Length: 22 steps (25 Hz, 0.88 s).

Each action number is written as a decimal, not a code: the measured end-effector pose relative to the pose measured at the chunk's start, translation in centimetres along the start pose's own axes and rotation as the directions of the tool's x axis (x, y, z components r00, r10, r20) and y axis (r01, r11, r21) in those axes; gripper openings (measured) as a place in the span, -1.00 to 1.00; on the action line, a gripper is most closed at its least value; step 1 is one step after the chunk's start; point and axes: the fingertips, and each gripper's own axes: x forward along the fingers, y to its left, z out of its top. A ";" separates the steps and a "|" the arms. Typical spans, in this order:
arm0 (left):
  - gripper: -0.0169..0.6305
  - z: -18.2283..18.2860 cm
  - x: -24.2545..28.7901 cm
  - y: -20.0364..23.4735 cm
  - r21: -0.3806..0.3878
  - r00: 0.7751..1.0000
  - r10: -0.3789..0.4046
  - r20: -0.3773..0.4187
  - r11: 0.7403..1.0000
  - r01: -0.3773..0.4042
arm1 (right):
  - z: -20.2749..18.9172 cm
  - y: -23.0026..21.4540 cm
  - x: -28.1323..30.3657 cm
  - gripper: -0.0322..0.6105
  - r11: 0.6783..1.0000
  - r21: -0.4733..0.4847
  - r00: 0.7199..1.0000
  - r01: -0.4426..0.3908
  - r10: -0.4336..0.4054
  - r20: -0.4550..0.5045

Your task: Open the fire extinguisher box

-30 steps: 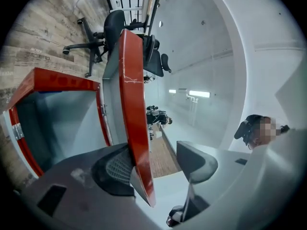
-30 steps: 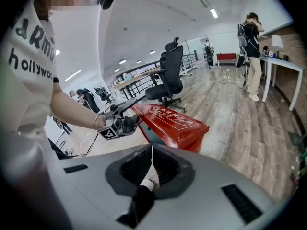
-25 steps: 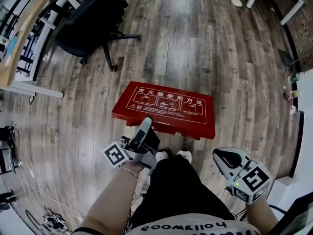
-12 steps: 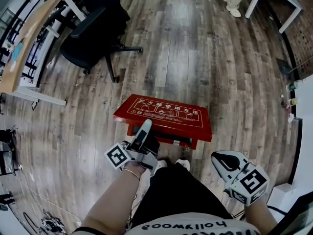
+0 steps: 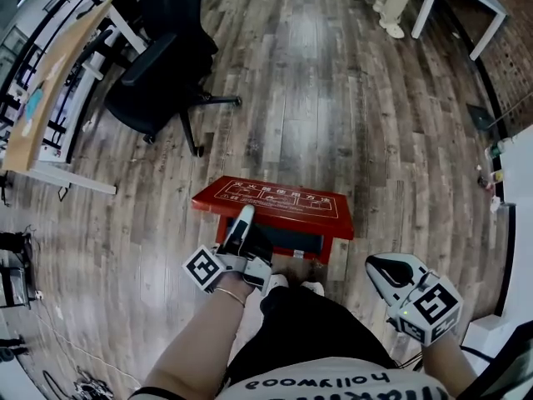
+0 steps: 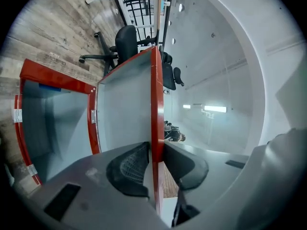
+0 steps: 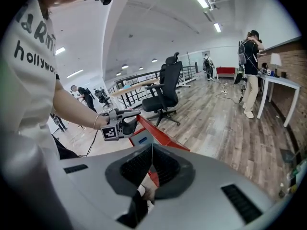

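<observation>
Head view: the fire extinguisher box (image 5: 287, 240) stands on the wooden floor (image 5: 333, 98) just ahead of the person's feet, with its red lid (image 5: 275, 205) tilted up at the near side. The left gripper (image 5: 244, 215) is at the lid's near edge. The right gripper (image 5: 375, 265) hangs well to the right, touching nothing.

Left gripper view: its jaws have just been closing and now clamp the lid's red edge (image 6: 156, 104). The grey box interior (image 6: 53, 123) shows at the left.

Right gripper view: the jaws are together with nothing between them. A black office chair (image 7: 168, 87) stands beyond the lid (image 7: 160, 135).
</observation>
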 end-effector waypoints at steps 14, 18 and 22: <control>-0.65 0.6 2.7 -0.9 0.036 0.986 0.114 -0.120 0.993 -0.111 | 5.0 -0.1 2.8 -0.87 0.994 0.032 0.994 0.107 -0.107 -0.029; -0.65 0.6 3.1 -1.0 0.039 0.978 0.122 -0.168 0.992 -0.117 | 6.3 -1.0 3.4 -0.87 0.988 0.032 0.988 0.152 -0.151 -0.028; -0.63 0.7 4.1 -0.8 0.058 0.961 0.147 -0.232 0.989 -0.137 | 7.6 -3.0 4.1 -0.87 0.977 0.040 0.977 0.211 -0.210 -0.035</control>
